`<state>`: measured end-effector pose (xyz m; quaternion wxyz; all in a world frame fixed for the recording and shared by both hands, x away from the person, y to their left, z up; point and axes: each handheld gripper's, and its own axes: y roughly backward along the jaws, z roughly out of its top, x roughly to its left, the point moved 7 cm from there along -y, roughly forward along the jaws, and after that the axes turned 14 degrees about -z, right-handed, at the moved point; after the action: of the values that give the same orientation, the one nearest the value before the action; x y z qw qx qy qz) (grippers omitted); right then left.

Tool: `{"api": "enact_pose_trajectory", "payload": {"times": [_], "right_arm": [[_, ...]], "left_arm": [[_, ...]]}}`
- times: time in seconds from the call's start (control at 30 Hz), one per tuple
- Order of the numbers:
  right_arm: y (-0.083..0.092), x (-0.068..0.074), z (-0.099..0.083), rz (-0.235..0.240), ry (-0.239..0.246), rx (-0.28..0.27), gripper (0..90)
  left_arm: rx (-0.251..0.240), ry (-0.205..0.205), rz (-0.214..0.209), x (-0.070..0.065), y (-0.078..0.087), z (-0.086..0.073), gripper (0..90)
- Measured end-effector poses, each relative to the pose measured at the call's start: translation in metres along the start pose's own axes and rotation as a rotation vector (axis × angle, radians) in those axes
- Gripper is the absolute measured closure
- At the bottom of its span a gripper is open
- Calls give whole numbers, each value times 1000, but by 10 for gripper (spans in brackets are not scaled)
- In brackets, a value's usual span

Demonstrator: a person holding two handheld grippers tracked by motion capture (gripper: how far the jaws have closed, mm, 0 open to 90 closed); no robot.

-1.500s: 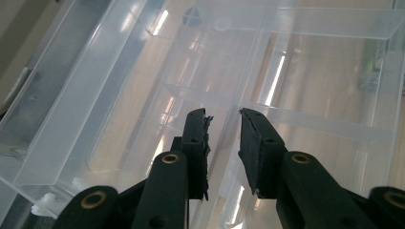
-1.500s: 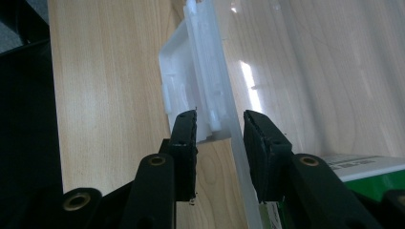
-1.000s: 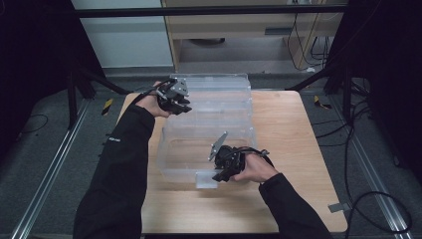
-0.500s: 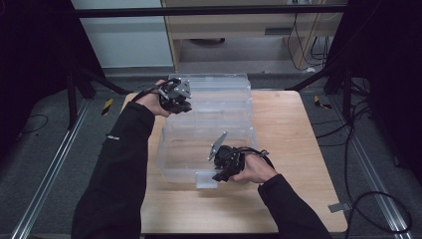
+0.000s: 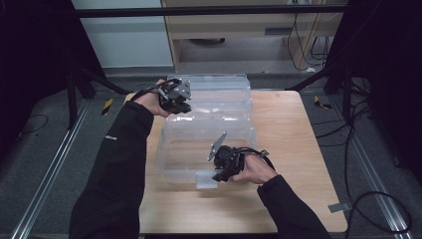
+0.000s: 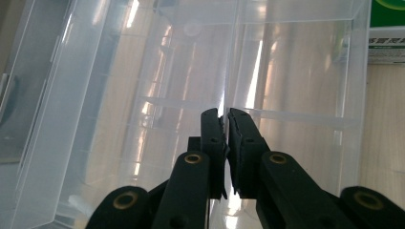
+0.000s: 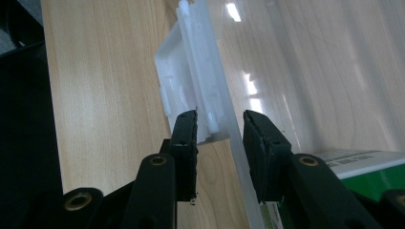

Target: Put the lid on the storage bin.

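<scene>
Tongs in our left hand point(image 5: 180, 106) sit at the far left corner of a clear plastic box point(image 5: 209, 144) that rests on the wooden tabletop point(image 5: 293, 149). In the left gripper view these left tongs point(image 6: 225, 125) have just been closing, and their two black jaws now stand almost pressed together, with a thin upright edge of clear plastic caught in the narrow slit between them. We believe it is a wall or divider of the box, though we cannot tell which. Beyond the jaws we look down through clear walls to the wood below, and a green and white carton point(image 6: 386, 31) shows at the upper right corner.

Moving right, the box spans the middle of the tabletop, with a second clear section point(image 5: 214, 92) lying behind it, towards the far edge.

Further right, at the near side of the box, our right hand holds the right tongs point(image 5: 219, 169). In the right gripper view these tongs point(image 7: 220, 125) are partly spread, straddling the clear front wall beside a white plastic latch point(image 7: 191, 81). The left jaw lies against the latch; the right jaw stands a little apart from the wall.
</scene>
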<state>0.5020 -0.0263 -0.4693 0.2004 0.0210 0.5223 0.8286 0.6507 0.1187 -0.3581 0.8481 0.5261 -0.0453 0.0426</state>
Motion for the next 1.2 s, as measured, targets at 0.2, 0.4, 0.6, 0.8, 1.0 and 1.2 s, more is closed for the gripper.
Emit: {"api": "enact_pose_trajectory", "payload": {"times": [0.2, 0.4, 0.6, 0.8, 1.0, 1.2], "right_arm": [[0, 0, 0, 1, -7, 2, 666], [0, 1, 0, 3, -2, 1, 666], [0, 1, 0, 0, -1, -6, 666], [0, 1, 0, -2, -3, -13, 665], [0, 1, -1, -2, 4, -18, 665], [0, 1, -1, -8, 11, -22, 664]], "left_arm": [[12, -17, -6, -10, 4, 3, 862], [19, -31, -14, -23, 9, 4, 864], [16, -43, -12, -35, 12, 3, 866], [31, -55, -3, -43, 13, 4, 866], [34, -59, 0, -56, 14, 3, 866], [25, -64, -4, -65, 14, 0, 865]]}}
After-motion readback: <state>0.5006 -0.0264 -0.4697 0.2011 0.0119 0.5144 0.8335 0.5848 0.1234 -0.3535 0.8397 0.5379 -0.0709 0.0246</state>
